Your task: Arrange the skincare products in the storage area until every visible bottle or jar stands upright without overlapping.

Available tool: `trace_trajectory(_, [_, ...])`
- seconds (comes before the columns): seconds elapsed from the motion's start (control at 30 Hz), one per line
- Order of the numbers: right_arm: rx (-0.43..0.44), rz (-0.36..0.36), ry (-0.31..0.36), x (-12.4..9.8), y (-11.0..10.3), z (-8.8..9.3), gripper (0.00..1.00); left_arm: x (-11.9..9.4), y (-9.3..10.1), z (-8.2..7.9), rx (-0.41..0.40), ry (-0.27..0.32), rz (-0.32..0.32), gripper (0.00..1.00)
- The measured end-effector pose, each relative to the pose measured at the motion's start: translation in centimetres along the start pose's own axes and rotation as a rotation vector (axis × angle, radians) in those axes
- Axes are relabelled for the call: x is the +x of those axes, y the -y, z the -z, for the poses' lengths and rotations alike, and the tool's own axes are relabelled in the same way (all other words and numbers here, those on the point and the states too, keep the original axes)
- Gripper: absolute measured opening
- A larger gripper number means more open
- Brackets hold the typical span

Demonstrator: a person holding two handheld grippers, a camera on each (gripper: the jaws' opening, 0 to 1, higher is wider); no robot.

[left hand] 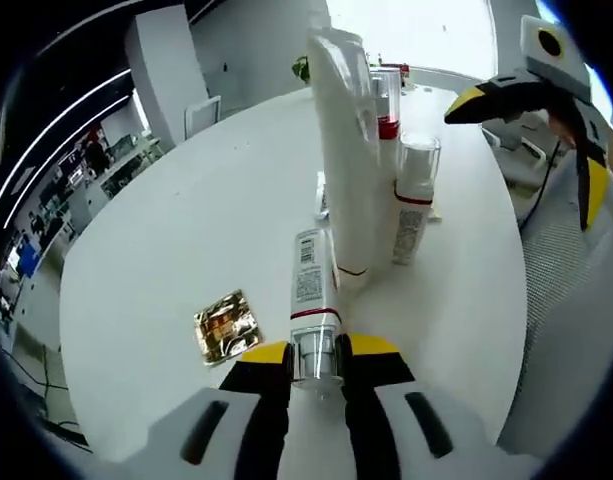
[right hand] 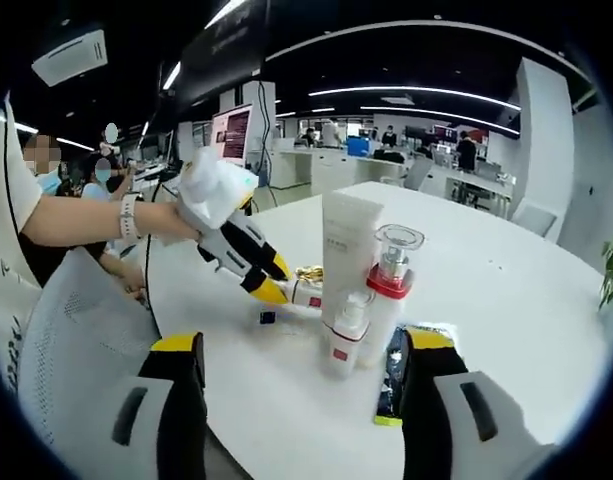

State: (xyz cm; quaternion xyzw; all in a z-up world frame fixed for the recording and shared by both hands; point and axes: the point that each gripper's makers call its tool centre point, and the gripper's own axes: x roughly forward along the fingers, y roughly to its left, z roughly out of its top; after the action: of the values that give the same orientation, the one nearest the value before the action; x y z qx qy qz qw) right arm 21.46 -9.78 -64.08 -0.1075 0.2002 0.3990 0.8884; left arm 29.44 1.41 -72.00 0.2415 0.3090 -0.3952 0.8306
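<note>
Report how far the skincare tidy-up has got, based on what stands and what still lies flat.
Done: the tall white tube, the clear-capped bottle with a red collar and the small white pump bottle stand upright together. In hand: the left gripper is closed on the clear cap of the white bottle lying flat. Left: stand that bottle up, then the dark flat tube lying by the open right gripper.

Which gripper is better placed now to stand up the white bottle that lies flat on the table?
Left. The left gripper already has its jaws closed on the clear cap of the lying white bottle; the right gripper is open and empty.
</note>
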Motion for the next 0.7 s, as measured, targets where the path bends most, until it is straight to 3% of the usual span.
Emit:
trace_trajectory(0.37, [-0.080, -0.007, 0.085, -0.7, -1.9, -3.5, 0.76, -3.6, 0.4, 0.4, -0.066, 0.021, -0.034, 0.19])
trace_trajectory(0.6, [-0.126, -0.105, 0.101, 0.8, -5.6, -4.7, 0.70, -5.8, 1.6, 0.9, -0.096, 0.010, -0.031, 0.19])
trace_trajectory(0.7, [-0.189, -0.154, 0.086, 1.9, -7.1, -4.8, 0.66, -6.7, 2.0, 1.3, -0.087, -0.006, -0.038, 0.19])
